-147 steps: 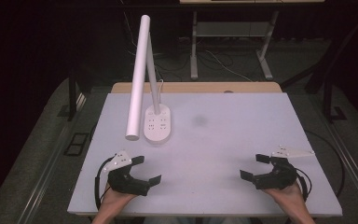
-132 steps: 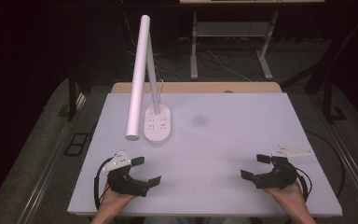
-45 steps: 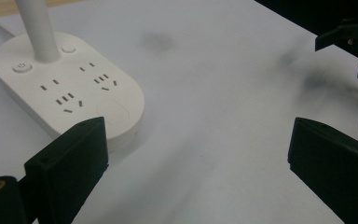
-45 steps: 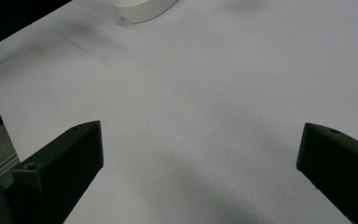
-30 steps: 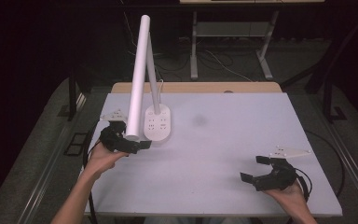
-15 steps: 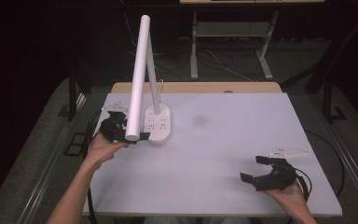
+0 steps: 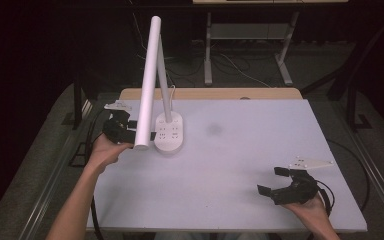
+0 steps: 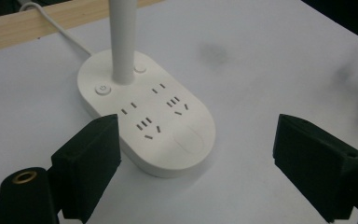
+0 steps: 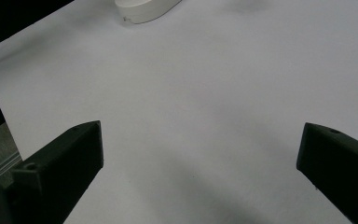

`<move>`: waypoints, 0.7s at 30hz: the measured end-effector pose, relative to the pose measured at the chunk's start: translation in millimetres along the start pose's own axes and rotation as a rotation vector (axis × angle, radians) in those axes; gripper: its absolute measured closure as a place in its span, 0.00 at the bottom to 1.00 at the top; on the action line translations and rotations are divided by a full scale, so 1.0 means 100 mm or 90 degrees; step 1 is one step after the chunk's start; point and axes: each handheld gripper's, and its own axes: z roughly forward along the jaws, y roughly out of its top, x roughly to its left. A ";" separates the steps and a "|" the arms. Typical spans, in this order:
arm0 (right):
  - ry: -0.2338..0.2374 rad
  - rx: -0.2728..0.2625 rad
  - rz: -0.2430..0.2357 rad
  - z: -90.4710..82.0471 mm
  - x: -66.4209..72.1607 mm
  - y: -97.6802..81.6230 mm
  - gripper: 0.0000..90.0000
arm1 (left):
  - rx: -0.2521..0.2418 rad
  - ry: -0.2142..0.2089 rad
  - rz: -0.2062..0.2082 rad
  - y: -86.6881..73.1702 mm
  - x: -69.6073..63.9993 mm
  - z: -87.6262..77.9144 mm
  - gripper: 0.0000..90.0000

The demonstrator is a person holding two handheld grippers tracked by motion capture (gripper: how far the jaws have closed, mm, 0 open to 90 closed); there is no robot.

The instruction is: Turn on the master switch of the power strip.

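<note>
Left gripper (image 7: 139, 131) moved beside lamp base (image 7: 169, 132)

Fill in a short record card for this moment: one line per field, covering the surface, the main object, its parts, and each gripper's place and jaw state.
Surface: white table
Main object: white desk lamp, tube head angled down
Base: oval lamp base with sockets and a power button
Cord: white cable running off the far edge
Left gripper: beside the base, jaws open, holding nothing
Right gripper: near right corner, jaws open, holding nothing
</note>
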 end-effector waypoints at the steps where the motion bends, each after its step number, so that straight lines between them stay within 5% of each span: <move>1: 0.000 0.001 0.000 0.00 0.00 0.00 0.00 | -0.001 0.001 -0.004 0.01 0.02 0.00 0.16; 21: 0.002 0.004 0.002 0.01 0.00 -0.01 0.00 | 0.016 0.037 -0.025 0.21 0.28 0.11 0.20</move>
